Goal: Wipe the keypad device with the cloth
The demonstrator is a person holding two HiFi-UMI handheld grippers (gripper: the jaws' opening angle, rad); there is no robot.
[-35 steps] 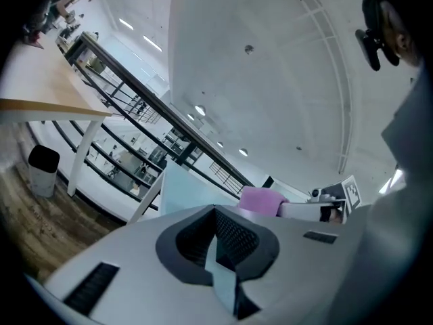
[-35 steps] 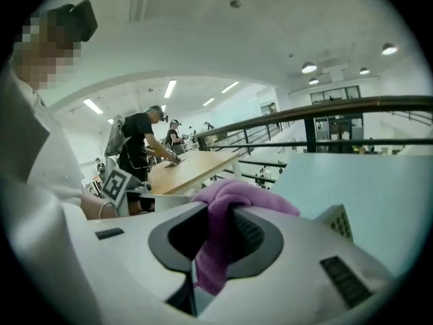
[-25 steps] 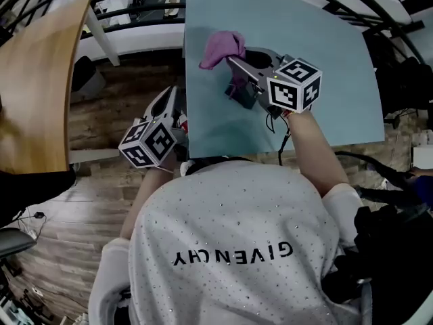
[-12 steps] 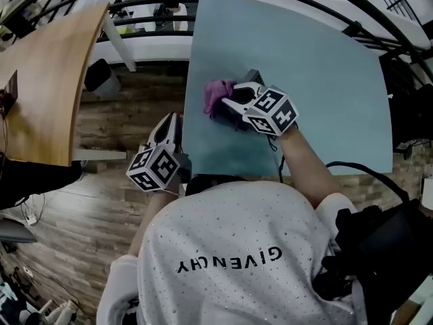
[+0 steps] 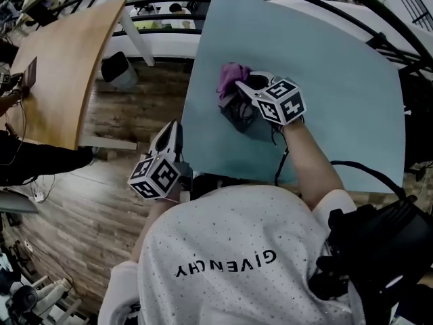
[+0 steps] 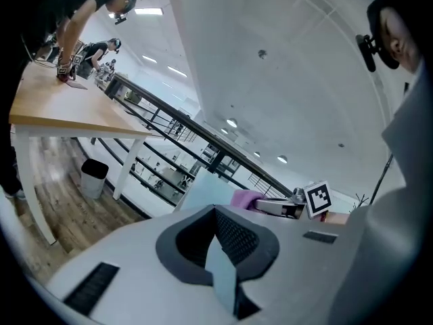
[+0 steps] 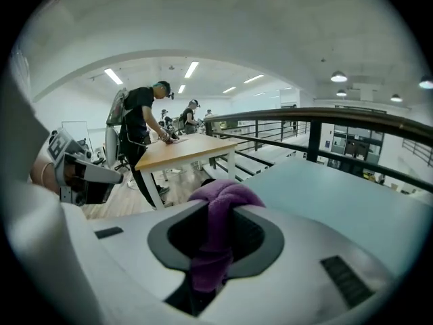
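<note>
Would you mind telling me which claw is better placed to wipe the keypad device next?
The right claw: it is shut on the purple cloth, right over the keypad device. The left claw holds nothing and sits beside the table, away from the device.

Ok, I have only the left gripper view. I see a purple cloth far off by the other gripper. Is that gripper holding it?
Observer: Yes. The right gripper view shows the right gripper with its jaws shut on the purple cloth.
Operator: I see no keypad device. Where is it?
Observer: In the head view the dark keypad device lies on the blue table, under the right gripper, the cloth at its far end.
Operator: And the left gripper?
Observer: The left gripper is off the table's left edge, over the wooden floor.
</note>
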